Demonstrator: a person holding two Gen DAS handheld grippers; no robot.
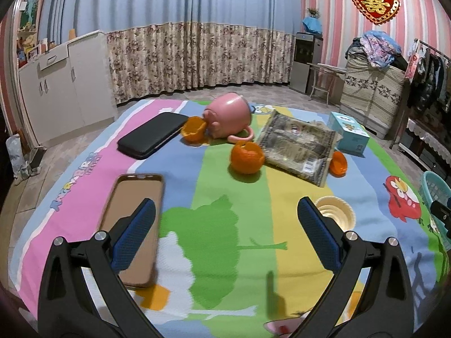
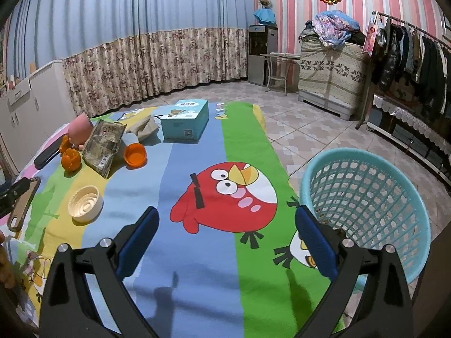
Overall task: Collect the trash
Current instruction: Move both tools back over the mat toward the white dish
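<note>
Both claws hang spread wide over the cartoon-print cloth (image 2: 197,253) with nothing between their fingers – the left gripper (image 1: 227,236) above the near edge, the right gripper (image 2: 227,239) above the red bird near the right edge. Nothing looks collected yet: the teal basket (image 2: 366,197) on the floor, just off the cloth's right edge, shows only a speck or two of orange at the bottom, so I judge this the very start, choosing a first piece.

Nearest the left claw lies a phone (image 1: 132,225), partly under its left finger, and a small cream lid (image 1: 335,211) to the right; neither the phone nor the black case (image 1: 152,135) beyond looks like trash. Mid-cloth sit an orange peel cup (image 1: 247,159), a crumpled wrapper (image 1: 298,146) and a second peel (image 1: 338,163) touching it. Toward the far edge a tipped pink mug (image 1: 228,118) rests against a third peel (image 1: 193,130), with a blue box (image 1: 349,133) at the far right corner.

The next move – likely reaching for the nearest peel and closing gently, since it is thin and hollow.
</note>
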